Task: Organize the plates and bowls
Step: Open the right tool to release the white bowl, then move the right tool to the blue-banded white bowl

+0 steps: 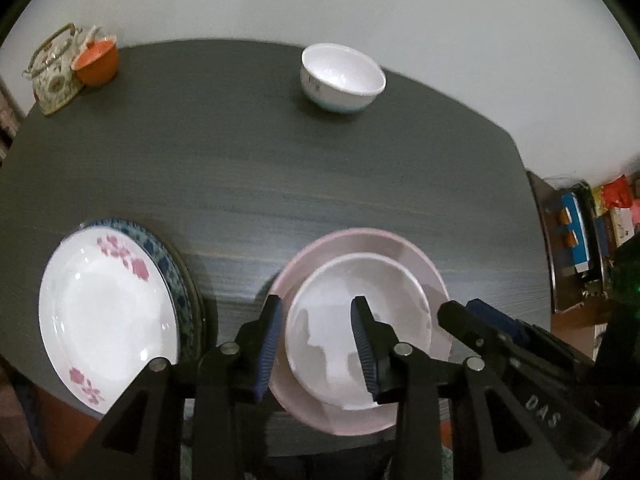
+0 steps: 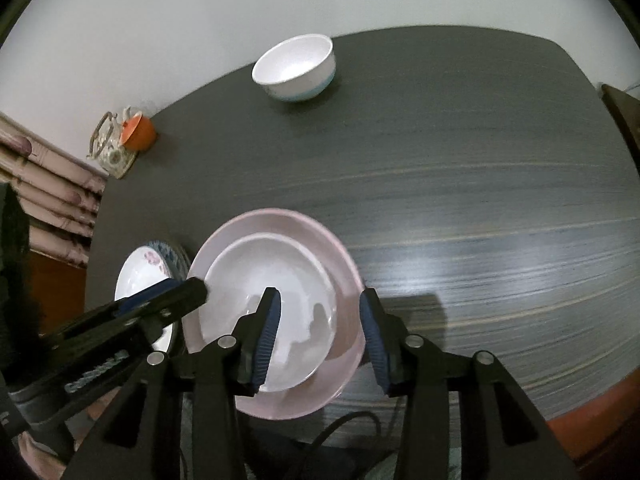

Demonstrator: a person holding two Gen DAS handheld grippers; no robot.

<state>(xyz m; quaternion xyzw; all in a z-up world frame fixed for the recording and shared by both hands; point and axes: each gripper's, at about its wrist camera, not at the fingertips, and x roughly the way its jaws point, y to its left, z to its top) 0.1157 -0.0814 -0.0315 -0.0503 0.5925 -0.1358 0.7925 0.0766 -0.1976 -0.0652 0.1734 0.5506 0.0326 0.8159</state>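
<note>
Near the table's front edge a white shallow dish (image 1: 360, 300) (image 2: 276, 280) lies inside a pink plate (image 1: 400, 246) (image 2: 320, 232). My left gripper (image 1: 317, 304) hangs open above the stack's left rim, one finger outside it and one over the dish. At the stack's right rim my right gripper (image 2: 320, 294) stands open the same way. No pad presses on either piece. A white plate with pink flowers (image 1: 108, 312) (image 2: 140, 276) rests on a blue-patterned plate (image 1: 172, 268) to the left. A white bowl (image 1: 342, 78) (image 2: 294, 68) stands alone at the far edge.
The dark wood-grain table (image 1: 280, 168) holds a patterned teapot (image 1: 54, 68) and an orange cup (image 1: 98, 62) at its far left corner. Cluttered boxes (image 1: 580, 232) lie beyond the right edge. A pale wall runs behind, and a folded curtain (image 2: 52, 200) hangs left.
</note>
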